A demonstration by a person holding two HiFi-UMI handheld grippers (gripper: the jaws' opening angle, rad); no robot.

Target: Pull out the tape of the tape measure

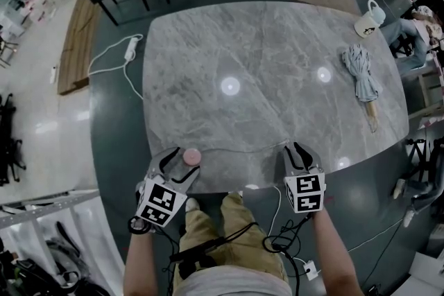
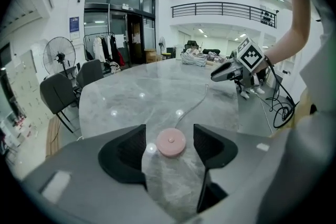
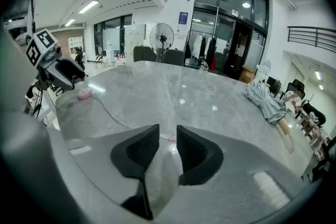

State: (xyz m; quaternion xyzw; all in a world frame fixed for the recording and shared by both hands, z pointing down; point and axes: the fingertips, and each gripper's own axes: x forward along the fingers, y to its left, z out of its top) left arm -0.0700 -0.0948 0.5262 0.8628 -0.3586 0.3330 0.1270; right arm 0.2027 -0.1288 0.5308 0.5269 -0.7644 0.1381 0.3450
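We judge the pink tape measure case (image 2: 171,142) to be small, light and smooth, so it can slide on the marble tabletop (image 1: 277,80) unless it is held by its round rim. The tape (image 2: 191,108) looks thin and soft, and it is best taken at its end tab (image 3: 169,138). The left tongs (image 2: 169,130) stand wide apart around the case and do not touch it. From the case the tape runs to the right tongs (image 3: 168,131). These are narrowly apart and hold nothing, and the tab lies just past their tips.
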